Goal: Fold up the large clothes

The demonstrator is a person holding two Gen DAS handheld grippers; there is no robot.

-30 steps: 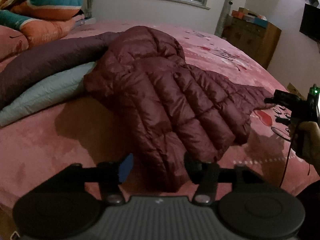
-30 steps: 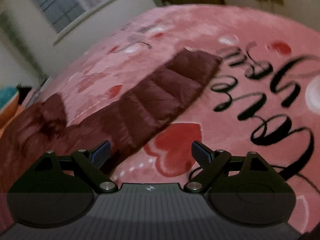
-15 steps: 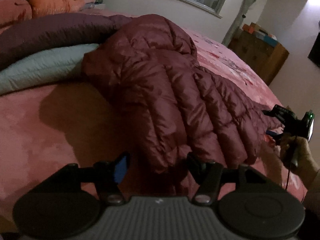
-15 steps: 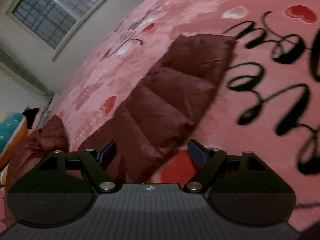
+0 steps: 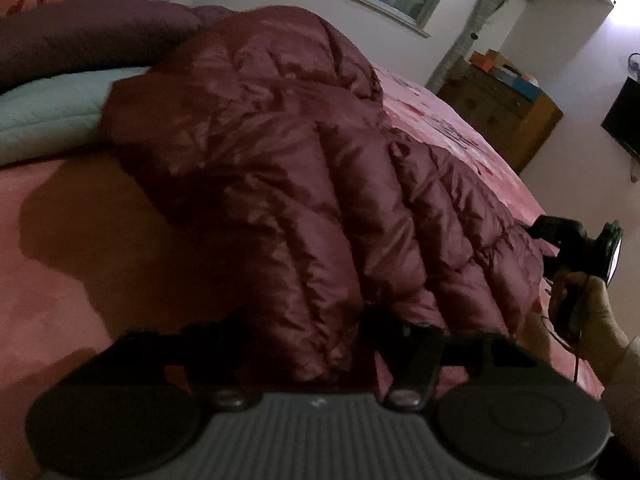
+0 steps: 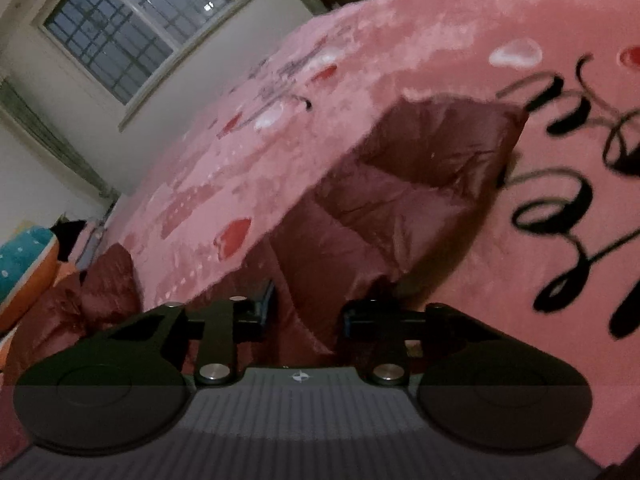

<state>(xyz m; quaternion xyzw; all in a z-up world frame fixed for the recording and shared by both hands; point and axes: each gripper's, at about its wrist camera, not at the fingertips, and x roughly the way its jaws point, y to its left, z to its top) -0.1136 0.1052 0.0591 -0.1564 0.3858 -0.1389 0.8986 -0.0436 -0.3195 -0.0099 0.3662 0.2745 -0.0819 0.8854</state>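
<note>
So this looks like the grab-the-ends stage of the fold: the maroon puffer jacket (image 5: 288, 168) is sprawled on the pink bed (image 5: 60, 280), and both grippers are biting into it before anything gets lifted. The right gripper (image 6: 306, 314) has just been closing its jaws, and in its own view they're pinched down narrow on the sleeve (image 6: 400, 200), which runs off toward 1 o'clock with its cuff lying next to the black lettering on the blanket. The left gripper (image 5: 296, 340) has also just been closing a bit; its jaws sit about half open with the quilted hem bunched between them, but it's too dark and blurry there to say whether the pads are really pressing. My guess for the next move: firm up the left grip, then lift both ends together and carry the sleeve across the body. The left view gives the whole jacket, a grey-blue quilt (image 5: 44, 116) at 9 o'clock, and the person's hand (image 5: 580, 304) holding the other gripper at 3 o'clock. Only the right view shows the cuff.
</note>
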